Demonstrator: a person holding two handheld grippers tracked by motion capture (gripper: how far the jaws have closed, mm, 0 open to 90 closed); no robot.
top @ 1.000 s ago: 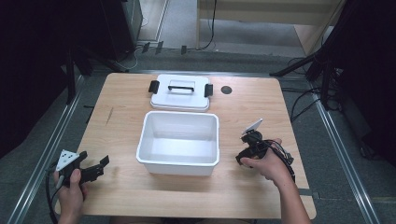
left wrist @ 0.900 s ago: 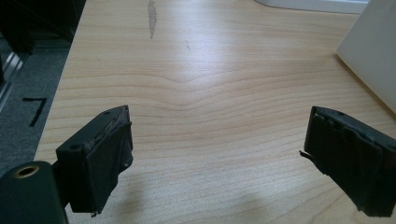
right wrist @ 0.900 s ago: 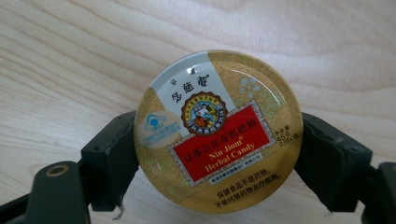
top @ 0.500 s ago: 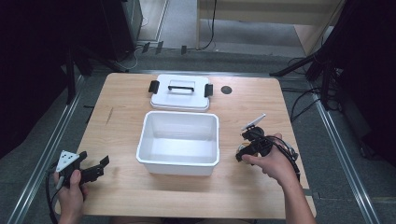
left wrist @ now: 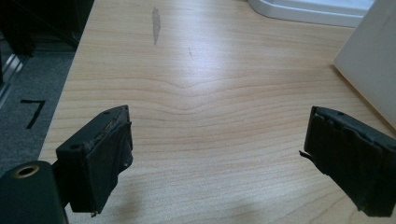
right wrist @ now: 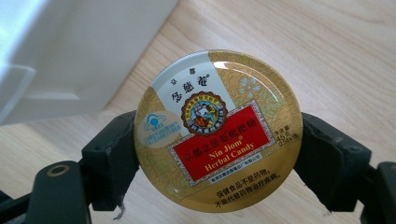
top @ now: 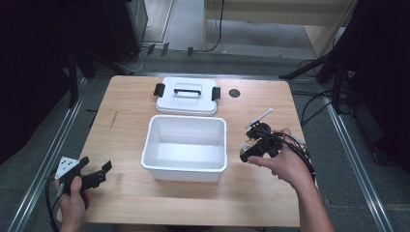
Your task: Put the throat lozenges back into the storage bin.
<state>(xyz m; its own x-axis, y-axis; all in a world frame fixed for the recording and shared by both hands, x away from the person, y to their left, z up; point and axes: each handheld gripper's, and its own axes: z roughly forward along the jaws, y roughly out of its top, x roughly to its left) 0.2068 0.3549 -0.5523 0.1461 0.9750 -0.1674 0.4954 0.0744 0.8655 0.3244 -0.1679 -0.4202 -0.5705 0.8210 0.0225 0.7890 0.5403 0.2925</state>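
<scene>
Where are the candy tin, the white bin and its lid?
candy tin (right wrist: 217,130): right gripper view, red label on its face.
white bin (top: 186,168): high view, near rim.
lid (top: 186,90): high view, black handle.

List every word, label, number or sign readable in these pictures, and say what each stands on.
"Nin Jiom Herbal Candy": red panel on the lid of the round gold candy tin, clamped in the right gripper.
"45 g": right edge of that lid, small and only roughly legible.
Chinese characters on the lid's white band, red panel and bottom rim: not transcribed.
Black "7"-like mark: on the grey floor beside the table.
</scene>
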